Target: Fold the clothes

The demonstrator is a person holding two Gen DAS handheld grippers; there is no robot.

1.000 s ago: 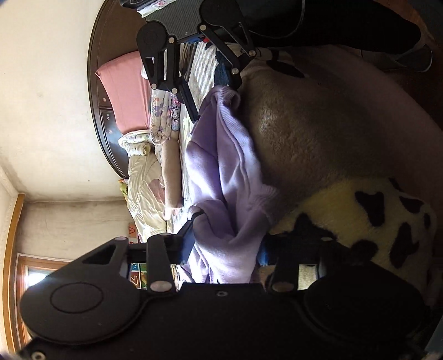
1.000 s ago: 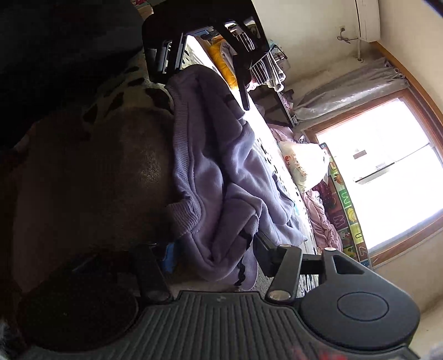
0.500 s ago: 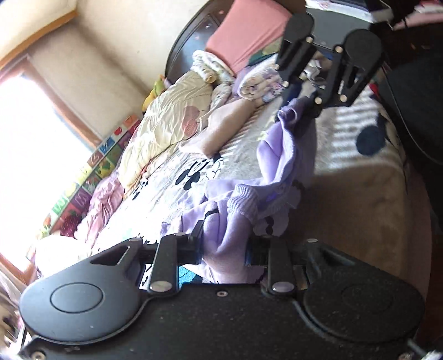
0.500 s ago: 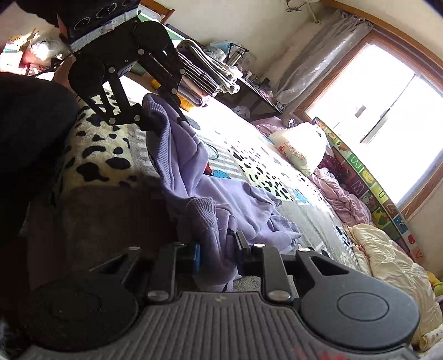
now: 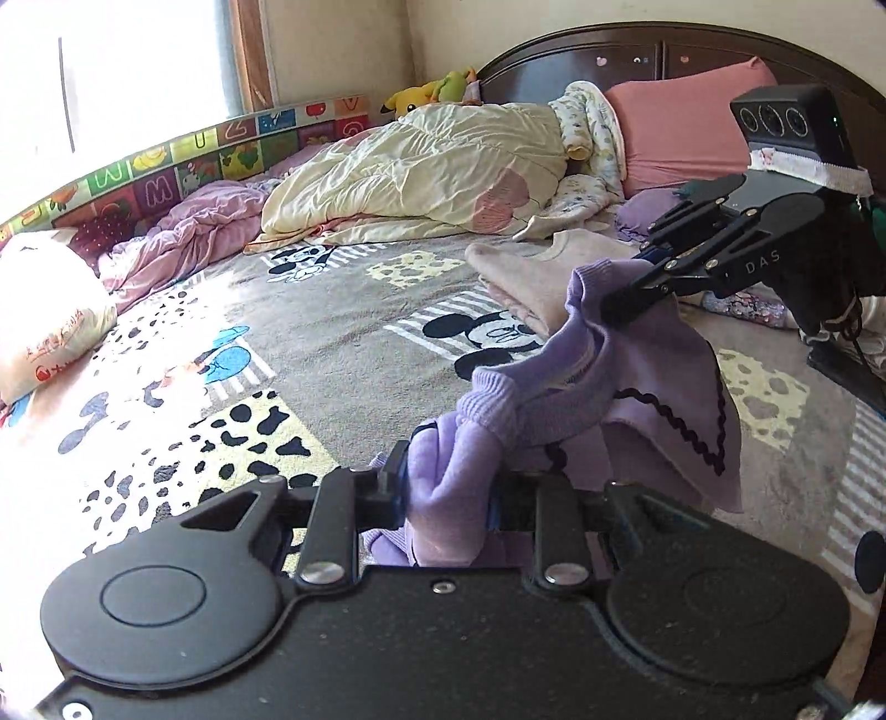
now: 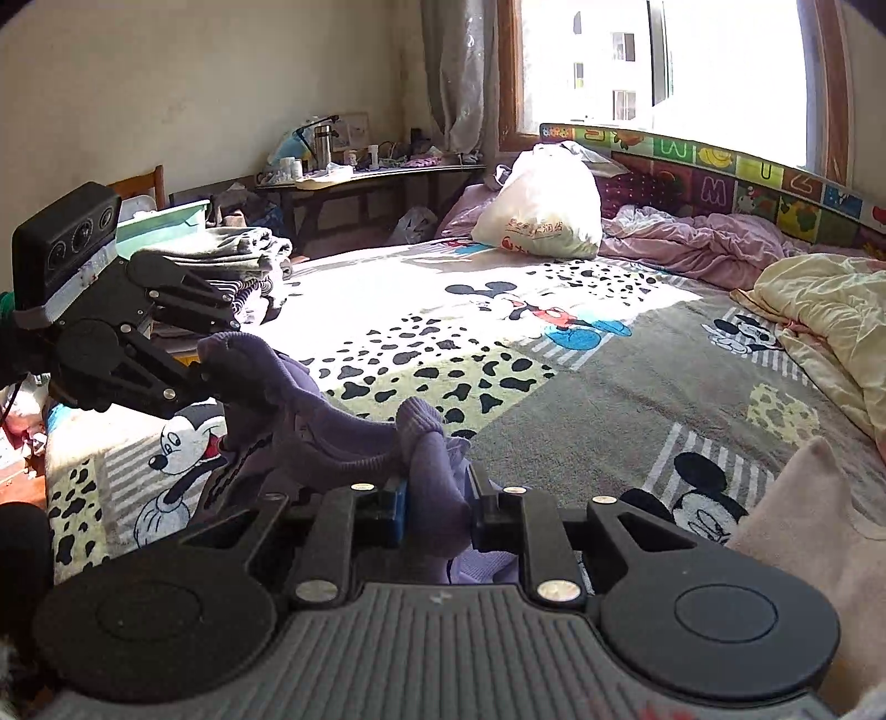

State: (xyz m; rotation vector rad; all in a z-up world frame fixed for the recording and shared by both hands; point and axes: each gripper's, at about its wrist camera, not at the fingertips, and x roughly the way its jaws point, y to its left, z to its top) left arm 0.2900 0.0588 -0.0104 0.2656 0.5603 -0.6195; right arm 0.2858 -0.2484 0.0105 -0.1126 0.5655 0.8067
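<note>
Where fingers clamp, sweater bunched

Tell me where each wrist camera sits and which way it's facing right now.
Left wrist: behind the left gripper, clamped on the purple sweater, facing the headboard; right gripper shows.
Right wrist: behind the right gripper, facing the window and desk; left gripper shows.
Shared: sweater, Mickey blanket, white bag.
</note>
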